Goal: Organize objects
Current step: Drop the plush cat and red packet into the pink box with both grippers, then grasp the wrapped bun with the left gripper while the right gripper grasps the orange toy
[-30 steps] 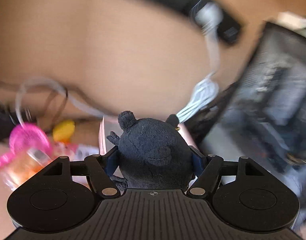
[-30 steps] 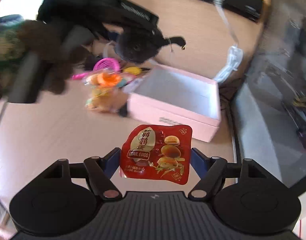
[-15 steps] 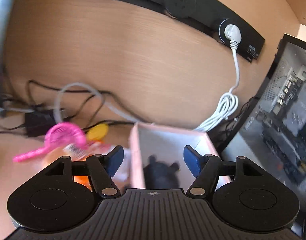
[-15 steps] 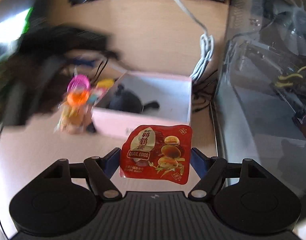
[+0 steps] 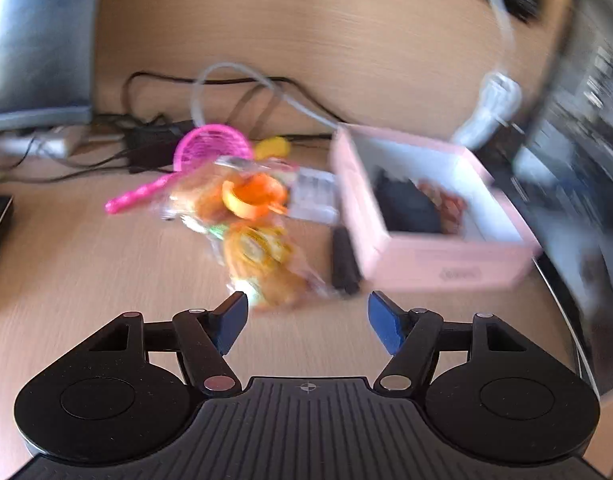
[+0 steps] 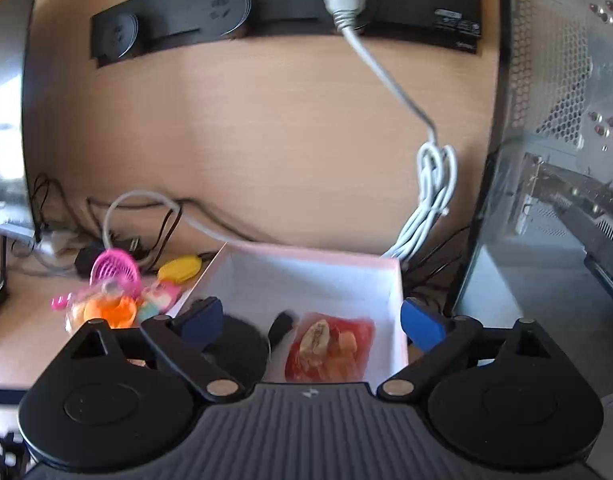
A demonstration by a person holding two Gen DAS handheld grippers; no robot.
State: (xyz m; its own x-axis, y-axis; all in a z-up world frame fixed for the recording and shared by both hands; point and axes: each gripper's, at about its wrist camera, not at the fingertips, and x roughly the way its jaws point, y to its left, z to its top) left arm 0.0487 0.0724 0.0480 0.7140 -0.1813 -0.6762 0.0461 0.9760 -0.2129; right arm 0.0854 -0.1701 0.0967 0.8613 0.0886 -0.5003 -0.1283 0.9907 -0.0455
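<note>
A pink box [image 5: 446,268] stands on the wooden desk, with a black plush toy [image 5: 406,208] and a red quail-egg packet [image 5: 446,200] lying inside. My left gripper [image 5: 306,316] is open and empty, just in front of a bagged pile of orange toys [image 5: 250,200] to the left of the box. My right gripper [image 6: 312,316] hovers over the box [image 6: 314,276]. Its jaws are opening wide, with nothing pressed between them. The red packet [image 6: 330,348] lies on the box floor below, beside the black plush [image 6: 242,344].
A pink toy racket [image 5: 214,148] and a yellow piece [image 5: 272,148] lie behind the toy pile, among tangled cables [image 5: 146,136]. A small black object [image 5: 342,256] lies against the box's left side. A computer case [image 6: 546,200] stands close on the right, a monitor [image 5: 34,40] on the left.
The left gripper released the black plush into the box and drew back toward the toy pile. The right gripper moved over the box and let the red packet drop in.
</note>
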